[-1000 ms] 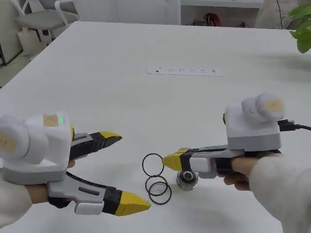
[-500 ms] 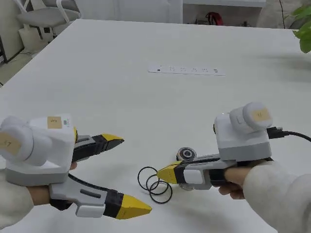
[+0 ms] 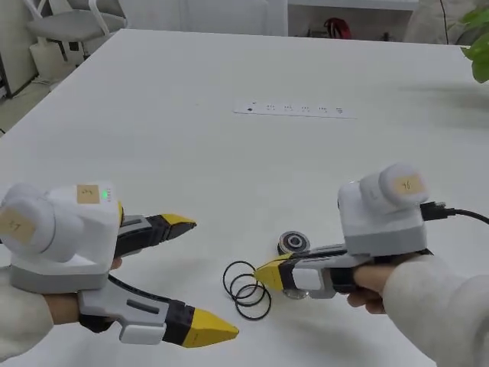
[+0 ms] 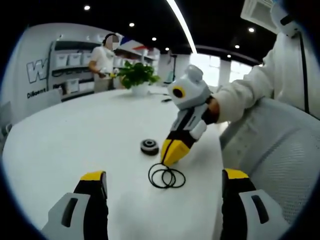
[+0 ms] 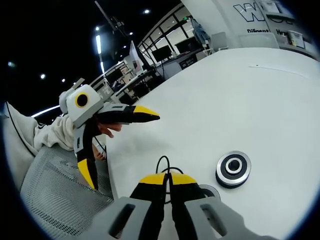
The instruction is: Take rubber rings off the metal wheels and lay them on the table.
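Observation:
Three thin black rubber rings [image 3: 246,289] lie overlapped on the white table [image 3: 229,153] between the grippers. My right gripper [image 3: 263,270] is shut, its yellow tip pinching the edge of one ring [image 5: 162,162]. A small metal wheel [image 3: 293,243] lies flat just beyond that gripper and shows as a dark disc [image 5: 233,169] in the right gripper view. A second wheel [image 5: 208,192] peeks out beside the right jaw. My left gripper [image 3: 197,277] stands wide open to the left of the rings [image 4: 166,176], holding nothing. The wheel [image 4: 149,146] sits behind the right gripper's tip [image 4: 172,152].
A flat white power strip [image 3: 293,110] lies farther back on the table. A chair [image 3: 69,27] stands beyond the far left corner and a plant [image 3: 477,46] at the far right. A person [image 4: 105,60] stands in the background.
My right gripper moved toward me and slightly right, dragging one ring with it against the other two. The far wheel came out from behind it. The left gripper barely moved.

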Demonstrator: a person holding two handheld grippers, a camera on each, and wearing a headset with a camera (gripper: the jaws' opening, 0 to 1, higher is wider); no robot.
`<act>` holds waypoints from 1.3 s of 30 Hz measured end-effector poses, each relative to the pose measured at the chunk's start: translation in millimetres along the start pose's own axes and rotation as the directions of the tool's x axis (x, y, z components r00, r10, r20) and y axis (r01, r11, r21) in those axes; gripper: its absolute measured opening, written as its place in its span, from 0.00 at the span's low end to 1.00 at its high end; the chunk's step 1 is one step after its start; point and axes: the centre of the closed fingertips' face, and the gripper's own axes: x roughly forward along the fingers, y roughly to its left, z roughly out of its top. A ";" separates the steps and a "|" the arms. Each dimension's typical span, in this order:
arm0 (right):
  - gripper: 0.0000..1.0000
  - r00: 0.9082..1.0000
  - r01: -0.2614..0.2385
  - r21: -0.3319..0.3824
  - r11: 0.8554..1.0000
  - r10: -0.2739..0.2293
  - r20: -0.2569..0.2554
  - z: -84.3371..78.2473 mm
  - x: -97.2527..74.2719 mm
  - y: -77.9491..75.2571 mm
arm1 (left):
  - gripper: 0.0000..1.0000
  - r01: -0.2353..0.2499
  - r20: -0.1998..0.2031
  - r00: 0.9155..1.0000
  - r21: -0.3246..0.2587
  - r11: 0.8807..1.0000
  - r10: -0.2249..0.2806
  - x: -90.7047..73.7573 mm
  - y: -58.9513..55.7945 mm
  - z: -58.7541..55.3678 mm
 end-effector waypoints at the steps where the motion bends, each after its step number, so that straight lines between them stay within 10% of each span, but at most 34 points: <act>1: 0.00 1.000 0.002 -0.005 1.000 -0.002 -0.001 -0.1 0.1 -0.1 | 0.97 0.001 0.000 1.000 0.000 1.000 -0.001 0.0 -0.1 -0.2; 23: 0.08 0.999 0.001 -0.136 0.991 -0.009 -0.053 -6.9 3.6 4.4 | 0.96 0.009 -0.012 1.000 -0.007 1.000 -0.009 0.8 -2.1 -3.0; 39: 0.12 0.999 0.052 -0.139 0.989 -0.053 0.000 8.3 -10.2 -11.0 | 0.97 0.007 -0.008 1.000 -0.008 1.000 -0.007 0.6 -2.8 -1.4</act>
